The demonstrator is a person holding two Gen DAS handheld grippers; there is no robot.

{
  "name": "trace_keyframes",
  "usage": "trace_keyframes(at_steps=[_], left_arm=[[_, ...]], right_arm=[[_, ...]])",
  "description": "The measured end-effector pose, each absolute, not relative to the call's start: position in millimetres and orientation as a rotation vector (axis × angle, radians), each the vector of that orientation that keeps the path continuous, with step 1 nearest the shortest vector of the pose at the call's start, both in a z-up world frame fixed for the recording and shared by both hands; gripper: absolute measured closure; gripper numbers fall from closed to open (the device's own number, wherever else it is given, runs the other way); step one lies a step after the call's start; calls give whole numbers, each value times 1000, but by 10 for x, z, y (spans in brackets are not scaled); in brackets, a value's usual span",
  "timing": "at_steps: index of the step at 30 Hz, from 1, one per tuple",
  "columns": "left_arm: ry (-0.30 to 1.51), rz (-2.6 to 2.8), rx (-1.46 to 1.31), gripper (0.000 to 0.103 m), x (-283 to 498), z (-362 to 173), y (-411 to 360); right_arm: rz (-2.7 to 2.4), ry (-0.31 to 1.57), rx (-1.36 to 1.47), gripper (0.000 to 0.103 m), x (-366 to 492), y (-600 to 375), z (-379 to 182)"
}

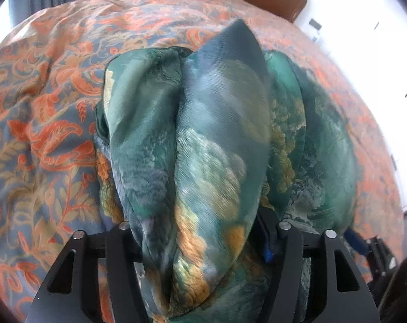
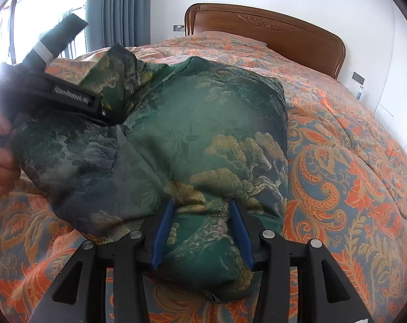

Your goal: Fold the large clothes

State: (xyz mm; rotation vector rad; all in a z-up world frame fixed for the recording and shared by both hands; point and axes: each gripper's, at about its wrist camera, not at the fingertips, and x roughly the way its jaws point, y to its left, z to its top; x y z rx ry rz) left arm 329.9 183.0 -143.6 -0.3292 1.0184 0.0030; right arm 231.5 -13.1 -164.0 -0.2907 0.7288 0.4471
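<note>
1. On one paisley quilted bedspread (image 2: 351, 161) we see one glossy green brocade garment (image 2: 203, 123), bunched.
2. We observe the right gripper (image 2: 200, 231) pinching its near fold.
3. We cannot tell whether the left gripper (image 1: 203, 242) grips; fabric fills it.

Open bedspread (image 2: 351, 188) lies right of the green garment (image 2: 203, 123); the headboard (image 2: 270, 35) blocks beyond.

Orange paisley bedspread (image 2: 351, 161) covers the bed. Brown wooden headboard (image 2: 270, 29) stands against white wall. Grey-blue curtains (image 2: 117, 8) hang beside window.
</note>
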Motion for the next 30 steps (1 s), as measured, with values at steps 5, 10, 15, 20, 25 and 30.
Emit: trace_keyframes(at_steps=[5,10,15,20,25,30], left_arm=[[998,10,-365,32,3199,-1359,1839],[958,34,-411,19,3019,-1211,1899],[880,23,-424,14,2700,-1020,2002],[797,66,-361,5,2274,-929,2146],[812,142,-334,2,1970,-1079,2272],[870,243,-162,1,1798,-1236,2147]], right_arm=[[440,732,-301,57,2286,-99,-1619],[433,723,-305,57,2239,-87,-1567],[388,610,-248,35,1976,-247,-1233],[346,546,-168,25,1616,-639,-1062],[278,589,-171,25,1386,-1083,-1200],[170,661,-142,25,1300,-1465,-1341]])
